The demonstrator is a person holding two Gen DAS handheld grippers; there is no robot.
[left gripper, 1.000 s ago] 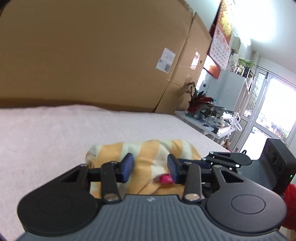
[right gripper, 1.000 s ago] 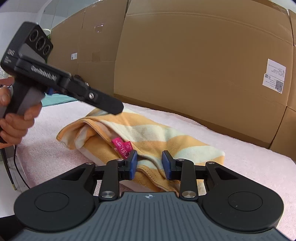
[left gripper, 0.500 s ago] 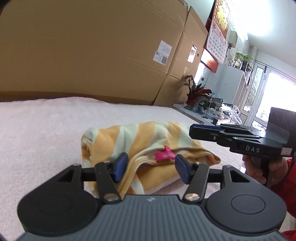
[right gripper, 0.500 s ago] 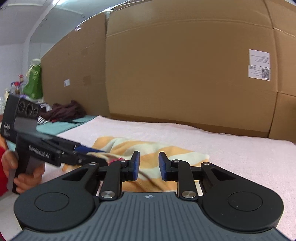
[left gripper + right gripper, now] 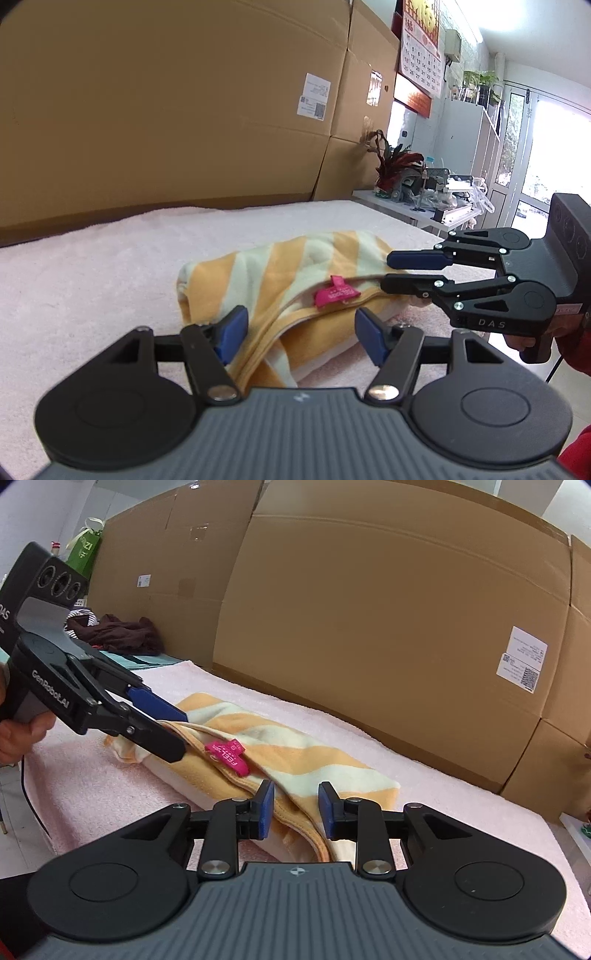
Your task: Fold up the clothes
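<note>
Pink terry surface (image 5: 92, 266), cardboard wall (image 5: 166, 110) behind; left jaws wide, right jaws opening, both astride striped garment (image 5: 266, 266).

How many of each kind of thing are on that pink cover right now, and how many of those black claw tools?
Striped garments: 1
Pink tags: 1
Claw tools: 2, the left gripper and the right gripper
Total: 4

Cardboard and clutter behind the work surface

Tall cardboard boxes (image 5: 369, 627) line the back; a wall calendar (image 5: 421, 48) hangs above a red-leaved plant (image 5: 391, 166); a green bag (image 5: 86, 550) stands far left.
</note>
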